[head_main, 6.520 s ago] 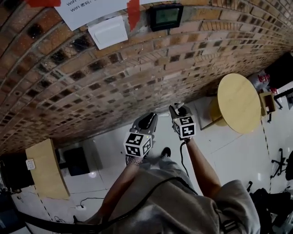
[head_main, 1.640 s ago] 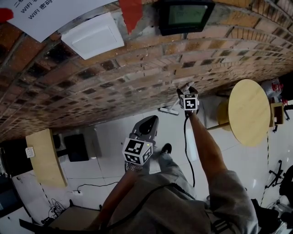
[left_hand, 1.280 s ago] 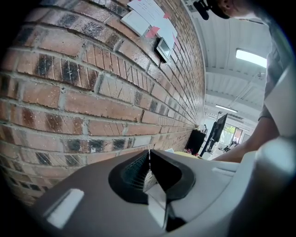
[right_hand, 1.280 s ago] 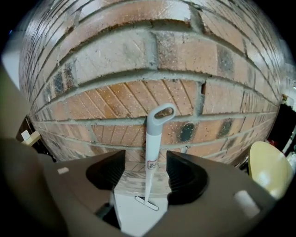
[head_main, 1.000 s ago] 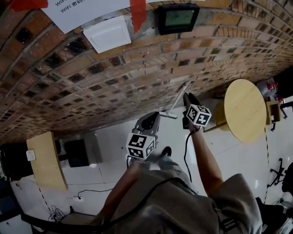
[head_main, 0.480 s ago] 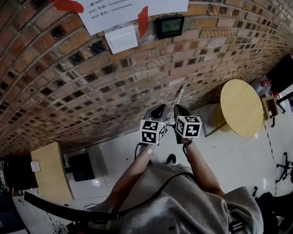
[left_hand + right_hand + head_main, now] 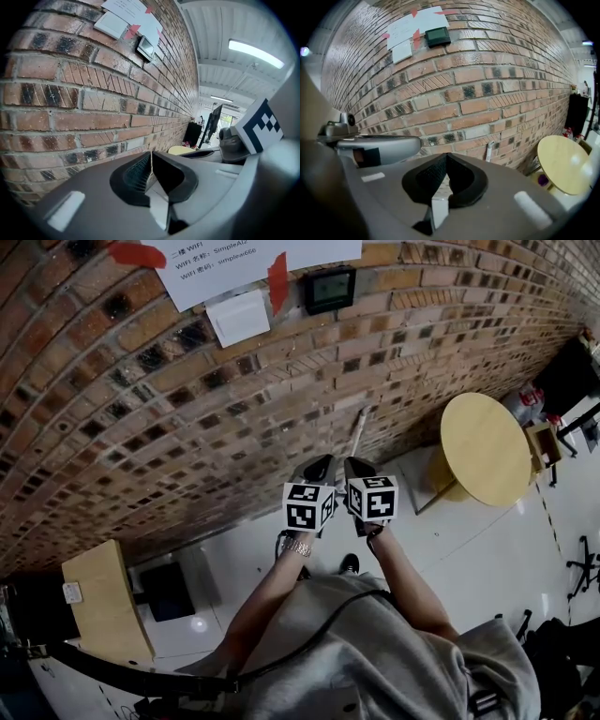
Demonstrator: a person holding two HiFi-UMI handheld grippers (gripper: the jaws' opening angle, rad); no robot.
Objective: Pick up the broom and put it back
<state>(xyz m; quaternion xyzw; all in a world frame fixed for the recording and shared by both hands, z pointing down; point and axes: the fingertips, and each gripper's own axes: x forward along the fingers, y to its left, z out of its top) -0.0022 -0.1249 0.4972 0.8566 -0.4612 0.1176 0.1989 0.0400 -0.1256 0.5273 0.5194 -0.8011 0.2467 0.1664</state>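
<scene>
Broom (image 7: 357, 433) leans on the brick wall (image 7: 187, 409), just beyond the right gripper (image 7: 446, 158), untouched. Left gripper (image 7: 151, 155) and right both have jaws together, empty. Pale floor (image 7: 469, 549) holds a round table (image 7: 486, 451).

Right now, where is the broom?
In the head view the broom stands against the brick wall, just beyond the right gripper and to the left of the round yellow table.

An office-like workspace: brick wall (image 7: 169, 427) with a taped-up WiFi notice (image 7: 225, 254), round wooden table (image 7: 483, 451), tiled floor (image 7: 469, 549).
</scene>
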